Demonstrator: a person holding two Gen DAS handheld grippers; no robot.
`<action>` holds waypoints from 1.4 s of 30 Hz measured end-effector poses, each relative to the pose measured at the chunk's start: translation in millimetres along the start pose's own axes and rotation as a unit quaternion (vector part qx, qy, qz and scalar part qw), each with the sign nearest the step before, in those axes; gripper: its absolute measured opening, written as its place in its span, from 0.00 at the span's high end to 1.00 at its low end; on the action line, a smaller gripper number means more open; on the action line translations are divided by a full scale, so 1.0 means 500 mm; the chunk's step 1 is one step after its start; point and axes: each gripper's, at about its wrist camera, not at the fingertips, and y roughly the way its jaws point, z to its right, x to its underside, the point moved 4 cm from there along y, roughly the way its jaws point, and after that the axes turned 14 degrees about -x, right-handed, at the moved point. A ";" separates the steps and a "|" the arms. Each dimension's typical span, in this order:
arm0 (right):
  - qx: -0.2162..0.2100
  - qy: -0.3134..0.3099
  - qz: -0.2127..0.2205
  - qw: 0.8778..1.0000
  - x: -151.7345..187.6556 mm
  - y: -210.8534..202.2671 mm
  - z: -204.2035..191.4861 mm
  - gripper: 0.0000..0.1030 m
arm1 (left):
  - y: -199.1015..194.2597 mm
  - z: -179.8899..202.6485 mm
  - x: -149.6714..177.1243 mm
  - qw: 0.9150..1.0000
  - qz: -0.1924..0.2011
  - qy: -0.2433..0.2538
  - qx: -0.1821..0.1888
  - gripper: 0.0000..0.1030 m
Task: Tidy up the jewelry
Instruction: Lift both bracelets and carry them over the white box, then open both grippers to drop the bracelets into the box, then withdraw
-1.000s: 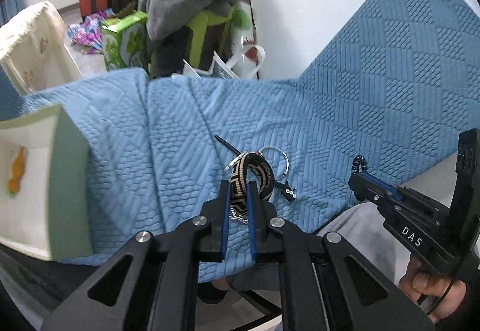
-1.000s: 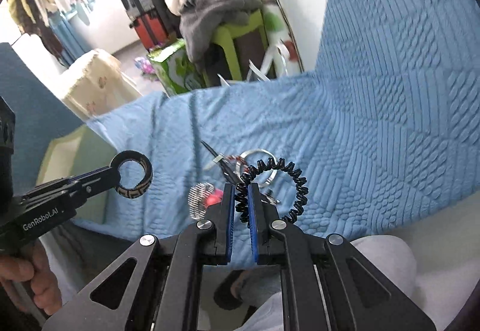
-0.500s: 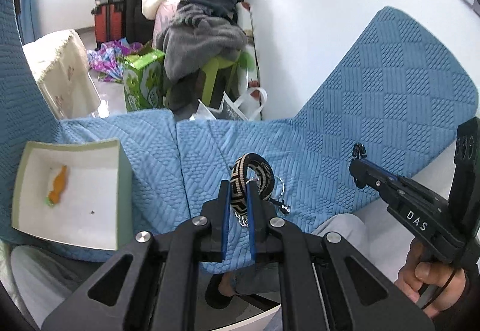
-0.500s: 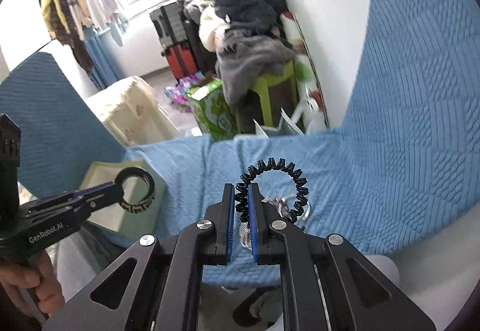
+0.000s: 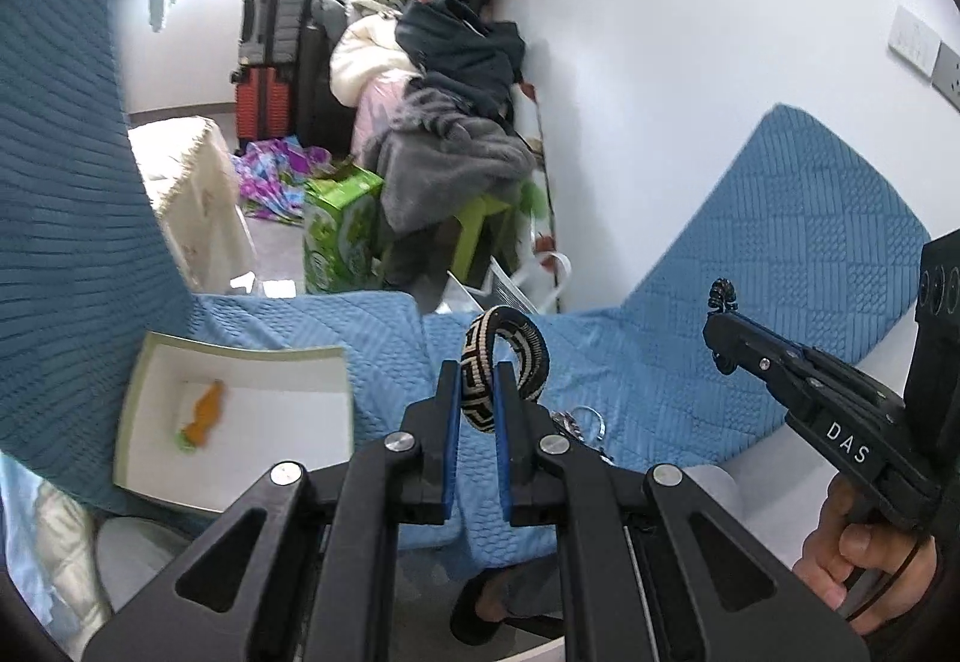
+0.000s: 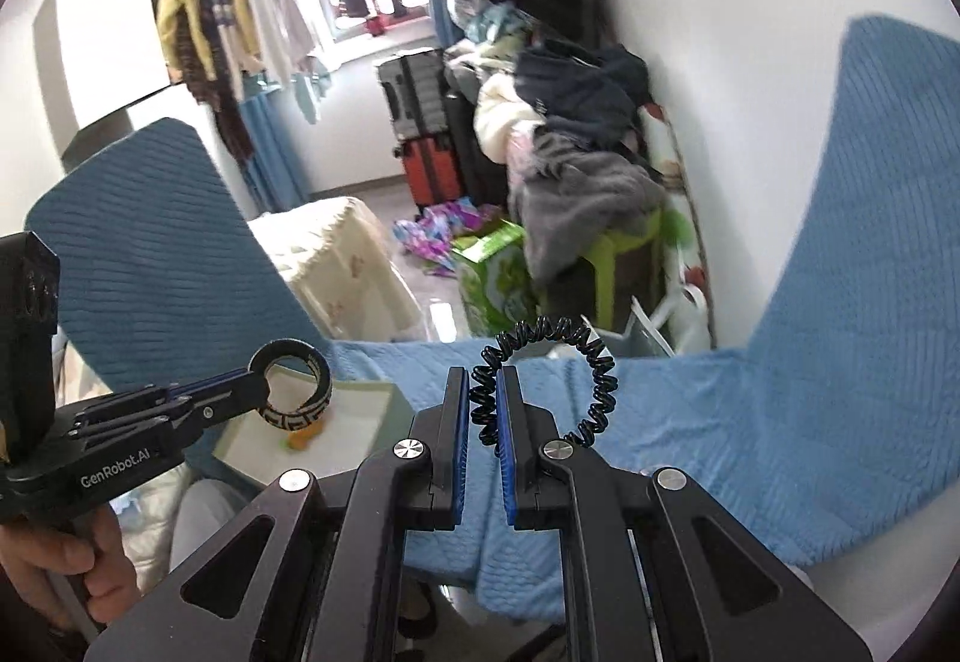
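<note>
Counted across the two wrist views

Two grippers, the left gripper and the right gripper. One woven bangle at frame centre, one black spiral hair tie, one white tray at lower left holding one orange piece. Two suitcases at upper centre: grey suitcase, red suitcase. One green box.

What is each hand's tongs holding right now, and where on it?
Left tongs: patterned black-and-cream bangle, pinched on the near side of its band. Right tongs: black spiral hair tie, pinched on its near-left coils.
</note>
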 end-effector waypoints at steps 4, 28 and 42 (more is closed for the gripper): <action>-0.015 -0.020 -0.012 1.000 -0.008 0.057 -0.054 0.93 | -0.005 -0.070 0.002 1.000 0.007 -0.021 -0.015 0.90; -0.061 -0.032 -0.162 0.984 0.112 0.459 -0.154 0.93 | 0.237 -0.348 0.090 0.990 -0.092 -0.079 -0.078 0.90; -0.069 -0.040 -0.232 0.969 0.180 0.596 -0.159 0.92 | 0.371 -0.415 0.150 0.978 -0.157 -0.095 -0.097 0.90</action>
